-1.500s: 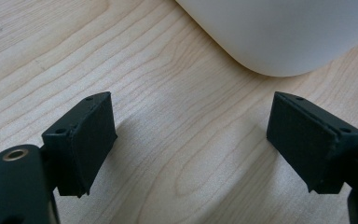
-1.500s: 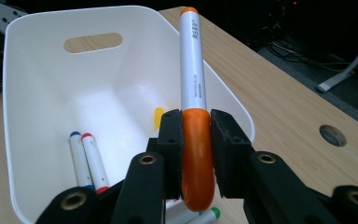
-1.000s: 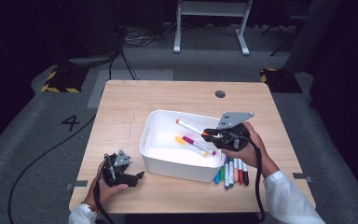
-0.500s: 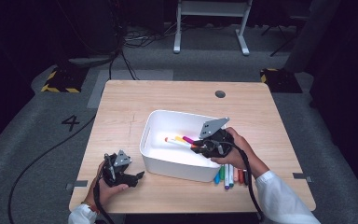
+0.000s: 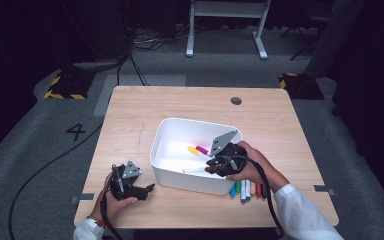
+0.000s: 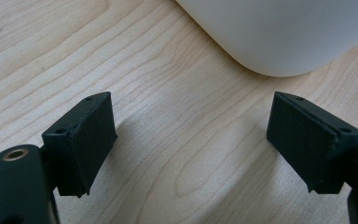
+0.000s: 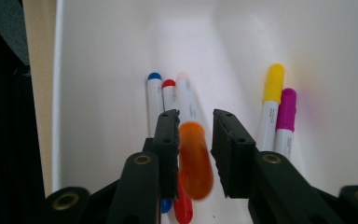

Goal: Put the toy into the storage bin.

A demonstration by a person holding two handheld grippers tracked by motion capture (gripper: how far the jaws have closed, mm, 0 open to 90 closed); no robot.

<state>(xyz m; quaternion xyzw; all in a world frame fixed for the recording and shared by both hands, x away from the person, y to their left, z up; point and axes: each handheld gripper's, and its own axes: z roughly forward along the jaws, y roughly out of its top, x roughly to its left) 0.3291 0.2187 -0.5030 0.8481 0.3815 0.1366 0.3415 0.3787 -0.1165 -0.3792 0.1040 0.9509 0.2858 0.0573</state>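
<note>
orange marker (image 7: 195, 161) — between right gripper's (image 7: 193, 154) just-parting jaws.

White bin (image 5: 166, 150); orange-capped marker (image 7: 193, 163), blurred; black tongs (image 7: 192, 154).

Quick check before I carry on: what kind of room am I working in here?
Probably a lab or studio set up for recording. A small wooden table stands alone on grey carpet in a dark room, with hazard-taped floor plates, loose cables and a number marked on the floor.
</note>
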